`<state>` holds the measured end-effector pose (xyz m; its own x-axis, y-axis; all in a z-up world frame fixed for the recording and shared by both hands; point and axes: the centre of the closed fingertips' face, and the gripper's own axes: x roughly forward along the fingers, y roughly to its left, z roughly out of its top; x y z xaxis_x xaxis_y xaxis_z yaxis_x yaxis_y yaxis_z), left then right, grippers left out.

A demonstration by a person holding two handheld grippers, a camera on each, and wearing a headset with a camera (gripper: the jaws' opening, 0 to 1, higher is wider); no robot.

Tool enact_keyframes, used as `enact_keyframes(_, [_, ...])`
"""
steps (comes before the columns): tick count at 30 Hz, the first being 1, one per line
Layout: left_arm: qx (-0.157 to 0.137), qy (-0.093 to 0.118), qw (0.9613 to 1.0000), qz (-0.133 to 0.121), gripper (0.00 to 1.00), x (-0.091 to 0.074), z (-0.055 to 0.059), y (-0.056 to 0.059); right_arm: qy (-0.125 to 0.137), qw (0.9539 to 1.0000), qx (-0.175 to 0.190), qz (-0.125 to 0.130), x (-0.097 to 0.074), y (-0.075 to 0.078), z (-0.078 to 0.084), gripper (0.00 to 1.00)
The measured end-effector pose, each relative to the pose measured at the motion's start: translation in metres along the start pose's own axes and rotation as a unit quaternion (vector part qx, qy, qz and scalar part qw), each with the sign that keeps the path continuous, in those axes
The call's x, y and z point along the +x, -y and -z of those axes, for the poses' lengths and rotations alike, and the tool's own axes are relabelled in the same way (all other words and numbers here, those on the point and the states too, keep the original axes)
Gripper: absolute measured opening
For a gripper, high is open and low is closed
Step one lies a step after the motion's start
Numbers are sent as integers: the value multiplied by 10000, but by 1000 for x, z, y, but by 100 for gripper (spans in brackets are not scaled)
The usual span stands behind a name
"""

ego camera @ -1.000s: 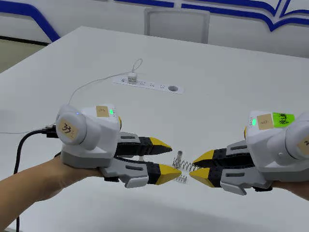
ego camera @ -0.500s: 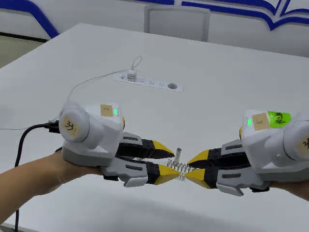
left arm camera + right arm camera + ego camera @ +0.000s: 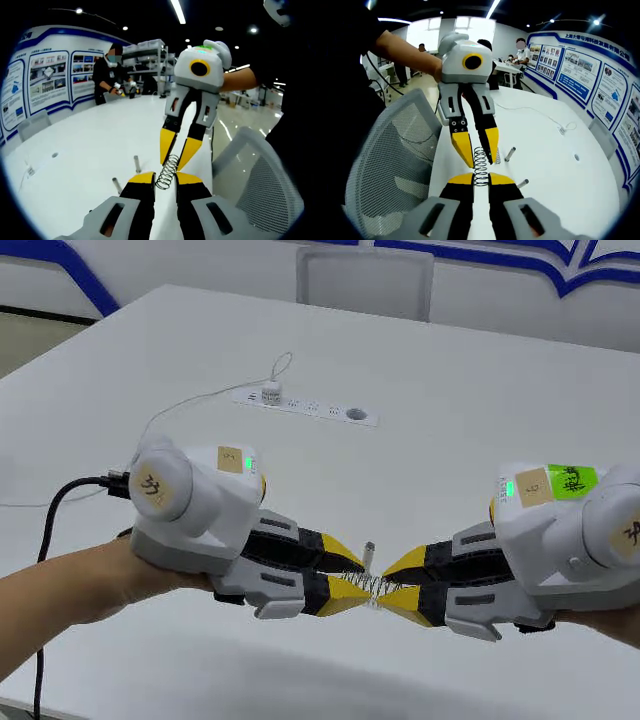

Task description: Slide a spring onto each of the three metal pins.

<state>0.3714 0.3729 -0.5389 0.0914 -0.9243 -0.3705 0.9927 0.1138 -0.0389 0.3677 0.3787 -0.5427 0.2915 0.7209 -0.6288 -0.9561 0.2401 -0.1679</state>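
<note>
Just above the bench (image 3: pixel 450 440), the spring (image 3: pixel 372 586) hung level; fingers of the left gripper (image 3: pixel 358 574) pinched one end, those of the right gripper (image 3: pixel 390 584) the other; a pin (image 3: pixel 369 552) stood near; one side should probably release, then the free end be lined squarely over it.

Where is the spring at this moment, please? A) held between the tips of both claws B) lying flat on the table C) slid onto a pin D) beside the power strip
A: the spring runs between the tips of the left claw and the right claw.
</note>
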Motion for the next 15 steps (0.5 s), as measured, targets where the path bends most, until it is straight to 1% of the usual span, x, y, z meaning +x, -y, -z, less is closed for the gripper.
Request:
enact_keyframes(3, [55,-52,10000,41,15,1,1,2,-40,9999,-79,-62,-1,0,0,11])
enact_keyframes(6, [231,-127,9996,42,14,2,1,3,-65,9999,-133,-83,-1,0,1,11])
enact_keyframes(8, [448,-197,9988,57,12,3,2,4,-71,9998,-174,-88,-1,0,2,11])
enact_keyframes(10, [753,-277,9968,36,11,3,3,3,-89,9998,-189,-65,0,0,3,11])
enact_keyframes(12, [803,-318,9963,41,11,4,5,5,-123,9996,-243,-60,1,-1,4,11])
enact_keyframes(15, [864,-322,9957,37,10,4,5,4,-143,9993,-341,-36,1,0,4,11])
